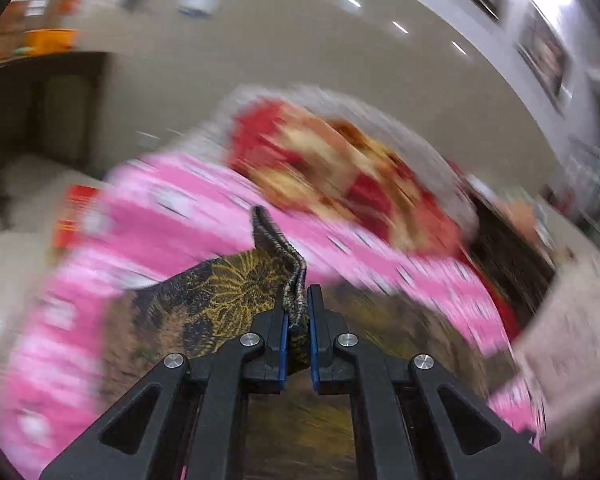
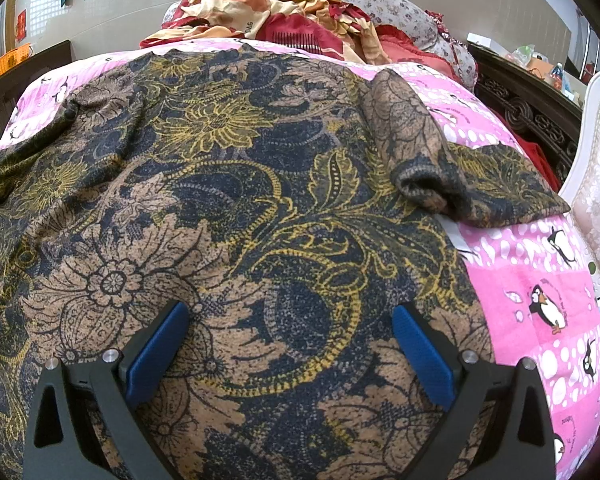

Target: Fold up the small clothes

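A dark floral garment [image 2: 228, 208] in navy, tan and yellow lies spread over a pink penguin-print sheet [image 2: 540, 280] on a bed. Its right sleeve [image 2: 412, 148] is folded inward across the body. My right gripper [image 2: 290, 344] hovers open just over the garment's lower part, blue pads wide apart, nothing between them. In the blurred left wrist view my left gripper [image 1: 298, 308] is shut on a ribbed edge of the garment [image 1: 284, 248], lifting that cloth above the sheet [image 1: 172, 216].
A heap of red and cream bedding [image 2: 284, 20] and a flowered pillow [image 2: 380, 0] lie at the bed's far end. A dark carved bed frame [image 2: 532, 116] runs along the right side, with a white padded chair [image 2: 596, 184] beyond it. An orange basket [image 2: 12, 60] sits far left.
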The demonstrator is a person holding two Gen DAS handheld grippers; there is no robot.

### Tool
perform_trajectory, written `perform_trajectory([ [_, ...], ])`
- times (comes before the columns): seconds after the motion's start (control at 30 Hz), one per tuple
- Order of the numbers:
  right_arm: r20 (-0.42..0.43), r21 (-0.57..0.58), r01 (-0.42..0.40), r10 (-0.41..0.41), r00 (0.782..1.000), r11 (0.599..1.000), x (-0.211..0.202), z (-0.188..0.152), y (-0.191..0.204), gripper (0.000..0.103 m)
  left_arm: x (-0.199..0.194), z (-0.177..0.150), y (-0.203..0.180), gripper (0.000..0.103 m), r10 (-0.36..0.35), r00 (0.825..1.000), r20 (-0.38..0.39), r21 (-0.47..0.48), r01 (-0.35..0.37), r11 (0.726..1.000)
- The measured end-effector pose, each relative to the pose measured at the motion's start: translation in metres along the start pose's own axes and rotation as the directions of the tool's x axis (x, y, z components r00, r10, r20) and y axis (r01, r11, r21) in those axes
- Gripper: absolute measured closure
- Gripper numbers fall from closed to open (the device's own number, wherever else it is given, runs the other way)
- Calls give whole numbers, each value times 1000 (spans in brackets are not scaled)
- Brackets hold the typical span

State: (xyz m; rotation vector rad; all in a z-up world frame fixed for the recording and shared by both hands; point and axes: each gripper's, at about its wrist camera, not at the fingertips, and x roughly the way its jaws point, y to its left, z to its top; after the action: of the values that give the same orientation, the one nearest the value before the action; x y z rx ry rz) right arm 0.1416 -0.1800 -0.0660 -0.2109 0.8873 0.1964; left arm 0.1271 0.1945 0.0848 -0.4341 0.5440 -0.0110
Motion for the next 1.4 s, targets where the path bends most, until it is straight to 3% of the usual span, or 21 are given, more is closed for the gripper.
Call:
perform_trajectory([
  [0.1, -7, 7, -4, 4, 1000, 1000, 0, 0, -2, 0, 58, -44, -39, 103, -75, 989, -129, 38, 80, 996],
  [0.23, -36, 7, -8, 8, 999, 1000, -1, 3, -5, 0, 108, -107, -51, 103, -80, 956, -283, 29, 92, 995],
  [0.3, -71, 25, -51, 53, 996, 998, -7, 11, -11, 4, 107, -124, -51, 102, -103, 939, -329, 10, 113, 994],
  [0.33, -59, 46, -86, 88, 994, 995, -11, 17, -13, 7, 98, -134, -52, 94, -114, 934, -337, 14, 126, 992],
  [0.43, 50, 92, -215, 211, 976, 972, -29, 46, -18, 8, 72, -141, -54, 86, -113, 935, -337, 79, 148, 986],
  [0.5, 101, 86, -340, 331, 938, 936, -32, 70, -10, 8, 53, -147, -48, 86, -80, 941, -329, 114, 124, 986],
  [0.53, 103, 79, -433, 424, 900, 898, -28, 81, -3, 10, 51, -153, -40, 86, -63, 943, -326, 121, 108, 987],
  [0.6, 107, 46, -548, 541, 834, 835, -19, 95, 13, 22, 43, -166, -24, 86, 15, 949, -314, 115, 23, 993],
  [0.63, 104, 20, -584, 579, 809, 812, -14, 100, 20, 26, 39, -169, -15, 87, 20, 953, -302, 73, 2, 997],
  [0.7, 79, -20, -653, 652, 754, 757, 5, 108, 36, 45, 30, -167, -7, 87, 53, 962, -266, 17, -51, 999],
  [0.8, 22, -10, -691, 691, 722, 722, 33, 112, 47, 66, 31, -168, -4, 87, 54, 966, -254, -19, -61, 998],
  [0.87, -8, 11, -717, 717, 697, 697, 50, 112, 48, 70, 33, -170, -6, 87, 58, 967, -249, -10, -63, 998],
  [0.93, -30, 26, -693, 693, 720, 721, 65, 113, 44, 71, 38, -171, -11, 87, 63, 968, -244, -10, -67, 998],
  [1.0, -30, 58, -686, 688, 725, 725, 72, 113, 45, 76, 38, -171, -12, 87, 65, 968, -242, -9, -69, 998],
  [1.17, 34, 92, -666, 666, 745, 740, 74, 110, 27, 76, 38, -170, -7, 87, 59, 969, -241, -21, -66, 998],
  [1.4, -33, 104, -700, 706, 707, 706, 83, 108, 48, 75, 38, -170, -7, 87, 63, 968, -241, -15, -69, 998],
])
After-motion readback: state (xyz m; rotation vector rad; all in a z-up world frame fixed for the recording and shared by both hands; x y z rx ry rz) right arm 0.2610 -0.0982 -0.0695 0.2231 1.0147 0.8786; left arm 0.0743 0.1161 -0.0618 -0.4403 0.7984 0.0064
